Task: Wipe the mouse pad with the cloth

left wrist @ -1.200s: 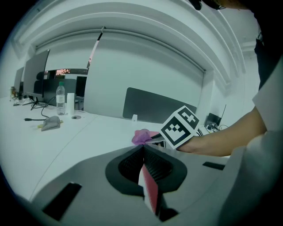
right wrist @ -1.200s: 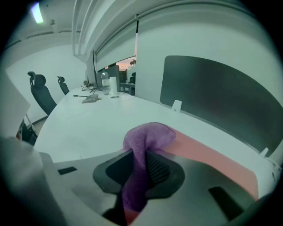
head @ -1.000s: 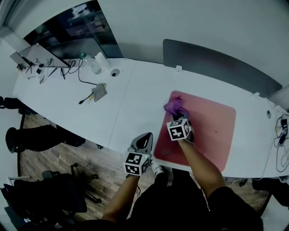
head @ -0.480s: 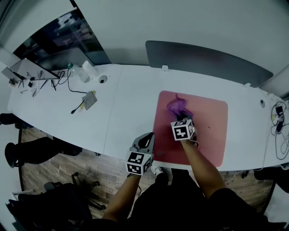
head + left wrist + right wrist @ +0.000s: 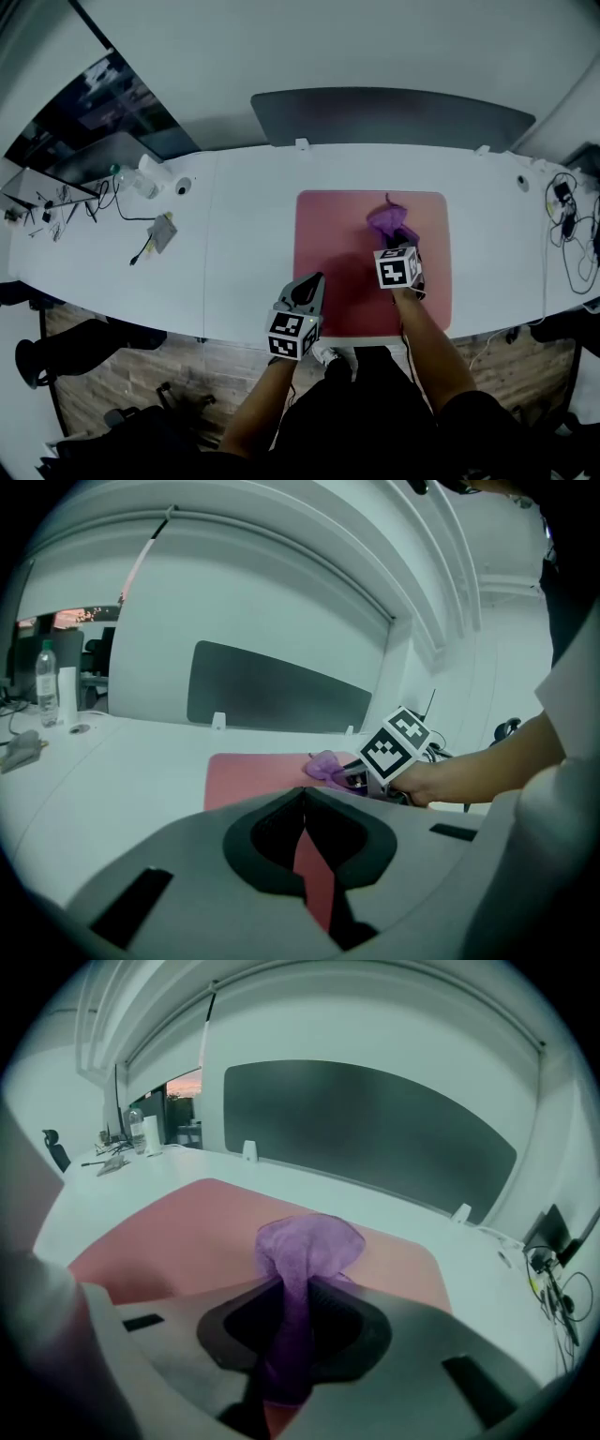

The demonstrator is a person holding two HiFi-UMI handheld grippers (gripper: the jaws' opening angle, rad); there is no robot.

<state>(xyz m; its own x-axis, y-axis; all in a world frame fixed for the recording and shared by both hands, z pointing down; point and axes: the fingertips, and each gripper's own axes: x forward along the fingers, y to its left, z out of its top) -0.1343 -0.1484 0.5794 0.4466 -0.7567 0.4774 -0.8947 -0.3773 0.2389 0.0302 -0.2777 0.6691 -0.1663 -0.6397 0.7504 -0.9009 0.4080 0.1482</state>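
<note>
Slippage risk | right gripper (image 5: 400,244) clamps bunched cloth (image 5: 389,220) on far-right part of mouse pad (image 5: 337,234) | left gripper (image 5: 302,803) closed, empty, above its near-left corner: unpinned pad may slide.

Right gripper (image 5: 400,242) is pressing the bunched purple cloth (image 5: 392,221) at its tip onto the pink mouse pad (image 5: 342,244), in the pad's far right part. The pad is lying flat on the white table (image 5: 244,225), near the front edge. Left gripper (image 5: 311,280) is hovering at the pad's near left side, carrying nothing visible. A grey divider panel (image 5: 394,117) is standing behind the table. A bottle (image 5: 131,178) and cables (image 5: 567,220) are sitting at opposite ends.
</note>
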